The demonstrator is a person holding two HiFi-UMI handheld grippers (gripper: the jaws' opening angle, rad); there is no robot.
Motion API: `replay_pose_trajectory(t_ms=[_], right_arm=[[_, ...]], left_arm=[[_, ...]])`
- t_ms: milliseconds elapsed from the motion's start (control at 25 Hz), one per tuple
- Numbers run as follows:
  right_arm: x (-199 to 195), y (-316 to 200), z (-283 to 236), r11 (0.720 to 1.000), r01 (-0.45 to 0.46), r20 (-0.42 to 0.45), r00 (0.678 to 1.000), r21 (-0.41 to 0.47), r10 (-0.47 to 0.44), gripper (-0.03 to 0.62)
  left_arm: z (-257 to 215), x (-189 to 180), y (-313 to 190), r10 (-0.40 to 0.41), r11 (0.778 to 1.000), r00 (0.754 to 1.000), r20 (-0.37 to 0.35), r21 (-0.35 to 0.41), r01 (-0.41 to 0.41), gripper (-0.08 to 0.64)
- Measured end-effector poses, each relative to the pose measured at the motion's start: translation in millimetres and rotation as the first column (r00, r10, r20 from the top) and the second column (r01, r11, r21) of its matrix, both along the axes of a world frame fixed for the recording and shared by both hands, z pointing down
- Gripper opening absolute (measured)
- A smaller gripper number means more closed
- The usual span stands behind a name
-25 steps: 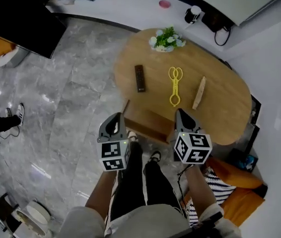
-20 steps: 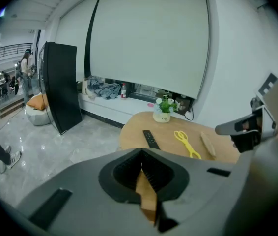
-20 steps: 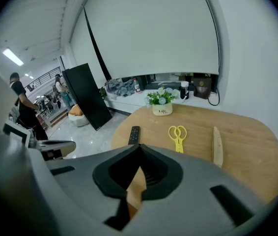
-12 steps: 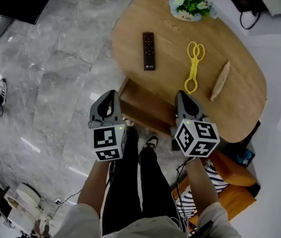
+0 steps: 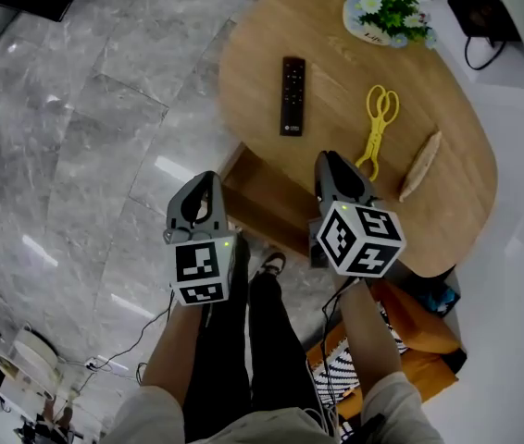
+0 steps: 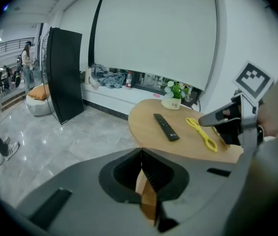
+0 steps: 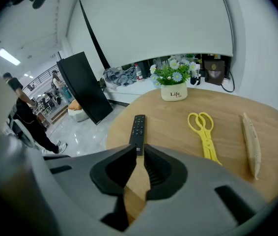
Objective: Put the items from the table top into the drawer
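Right gripper view: right gripper (image 7: 139,152) — jaws just parting, empty — is facing the remote (image 7: 138,129), lying lengthwise dead ahead.

On the table (image 5: 262,63) — remote (image 5: 293,95) left, tongs (image 5: 378,128) middle, stick (image 5: 420,165) right, flower pot (image 5: 392,12) behind, drawer (image 5: 267,202) under near edge

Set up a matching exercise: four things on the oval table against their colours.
Things:
1. remote control
2. scissor tongs
3. wooden stick
4. flower pot

Colours:
a. yellow
b. white
c. black
d. light brown

Pairs: 1-c, 2-a, 3-d, 4-b.
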State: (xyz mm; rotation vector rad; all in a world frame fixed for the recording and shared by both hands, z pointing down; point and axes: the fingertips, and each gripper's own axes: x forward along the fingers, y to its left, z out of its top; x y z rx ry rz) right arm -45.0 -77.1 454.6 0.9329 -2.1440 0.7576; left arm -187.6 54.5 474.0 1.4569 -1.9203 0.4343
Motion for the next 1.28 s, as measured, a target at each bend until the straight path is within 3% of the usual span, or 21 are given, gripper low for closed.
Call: replay_pose_trajectory(t_ms=[640, 800, 1000, 1280], right_arm=[[-66, -30, 58, 0.997, 0.058, -0.100, 0.993, -0.041, -0.062, 0.193], [-74, -38, 77, 0.996, 0.071, -0.151, 0.985, -0.050, -0.077, 0.260], [-84, -50, 92, 0.995, 0.062, -0.177, 0.981, -0.072, -0.074, 0.287], [-86, -49, 98, 0.994, 0.096, -0.282, 0.953, -0.060, -0.109, 0.287]], left_arm=[[31, -57, 15, -0.064, 0.997, 0.997, -0.034, -0.041, 0.062, 0.009], [35, -65, 12, -0.073, 0.997, 0.995, -0.068, -0.044, 0.071, 0.009], [40, -77, 11, -0.074, 0.997, 0.996, -0.056, -0.042, 0.072, 0.009], [44, -83, 11, -0.067, 0.997, 0.997, -0.044, -0.041, 0.065, 0.009]])
